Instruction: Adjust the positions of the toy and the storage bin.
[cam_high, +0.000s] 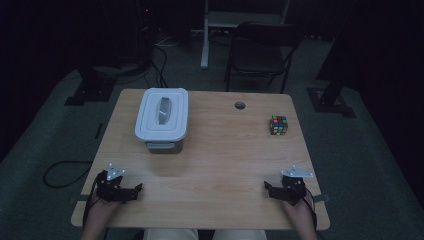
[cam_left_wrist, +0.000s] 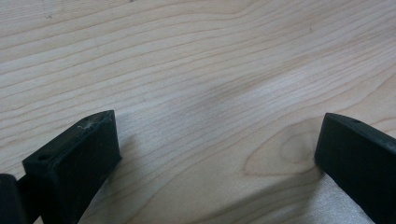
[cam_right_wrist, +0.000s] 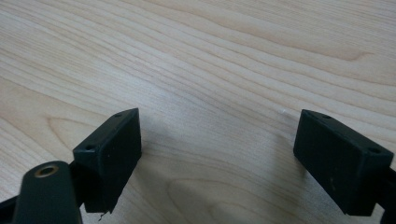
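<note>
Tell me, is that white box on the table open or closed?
Closed. The white box has its lid sitting flat on top, handle folded down. Cannot tell whether it is latched.

The right gripper (cam_right_wrist: 217, 144) has its two black jaws spread wide apart just above the pale wooden table (cam_right_wrist: 224, 60), with nothing but bare wood grain showing between them.

No readable text, label or number appears anywhere.
</note>
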